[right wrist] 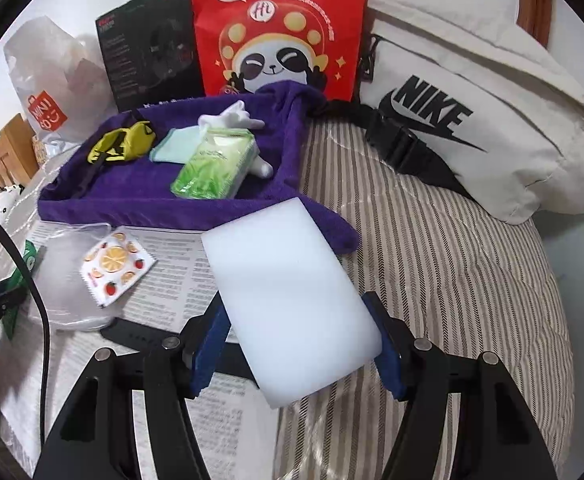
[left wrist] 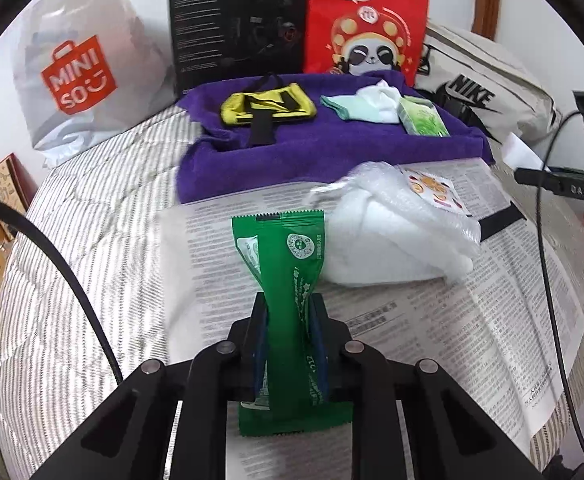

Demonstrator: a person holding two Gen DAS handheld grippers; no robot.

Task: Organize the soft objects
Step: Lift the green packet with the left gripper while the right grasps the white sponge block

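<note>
Home bedroom, striped quilt (right wrist: 432, 248), shopping bags (left wrist: 71, 72)

white foam block (right wrist: 292, 292) clamped in right hand-held gripper (right wrist: 304, 344), over striped bedding (right wrist: 432, 260)

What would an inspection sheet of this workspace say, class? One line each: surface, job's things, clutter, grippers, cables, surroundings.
Surface: striped bedding with a newspaper spread on it.
Job's things: purple towel bearing a yellow pouch, pale cloths and a tissue pack; bubble wrap bundle and fruit-print sachet on the newspaper.
Clutter: black strap on the newspaper.
Grippers: left gripper shut on a green packet; right gripper shut on a white foam block.
Cables: black cable crossing the newspaper.
Surroundings: white shopping bag, black box, red panda bag, cream waist bag.
</note>
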